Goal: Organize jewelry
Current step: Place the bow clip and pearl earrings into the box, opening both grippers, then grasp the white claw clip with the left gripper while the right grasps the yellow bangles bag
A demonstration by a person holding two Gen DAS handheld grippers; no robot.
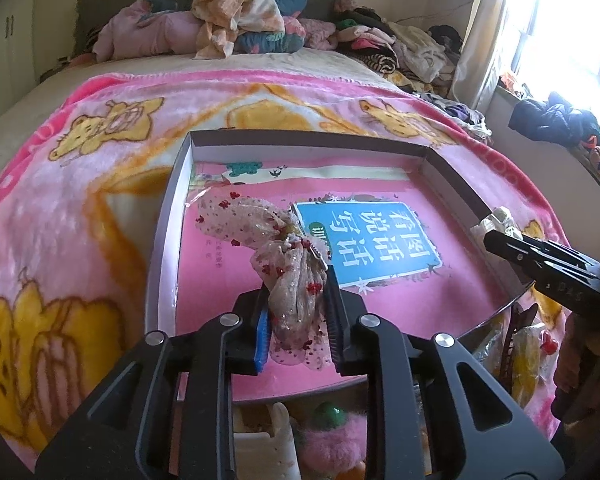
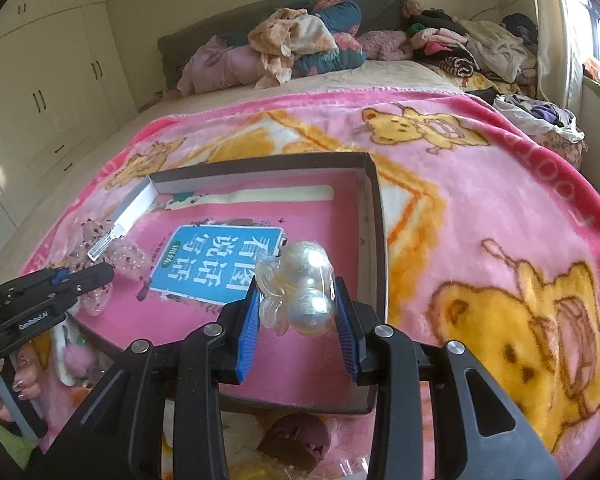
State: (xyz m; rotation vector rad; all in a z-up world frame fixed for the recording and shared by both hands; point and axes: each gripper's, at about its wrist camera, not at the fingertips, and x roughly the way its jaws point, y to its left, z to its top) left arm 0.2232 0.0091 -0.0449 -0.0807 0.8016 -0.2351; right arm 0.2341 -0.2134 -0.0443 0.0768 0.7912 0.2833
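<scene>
A shallow cardboard box (image 1: 168, 220) (image 2: 374, 216) lies on the bed with a pink book (image 1: 372, 236) (image 2: 216, 264) flat inside it. My left gripper (image 1: 298, 300) (image 2: 104, 274) is shut on the tail of a sheer sequined bow hair clip (image 1: 260, 220) (image 2: 128, 258), which hangs over the box's left part. My right gripper (image 2: 296, 292) (image 1: 490, 240) is shut on a hair clip with two large pearl balls (image 2: 306, 268) and clear petals, held above the box's right part. In the left wrist view that clip (image 1: 498, 218) shows only as a pale lump.
A pink bear-print blanket (image 2: 500, 240) covers the bed under the box. Piled clothes (image 2: 300, 40) fill the head of the bed. Loose items, among them a pink pompom (image 1: 332, 440), lie in front of the box. A hand (image 2: 20, 384) holds the left gripper's handle.
</scene>
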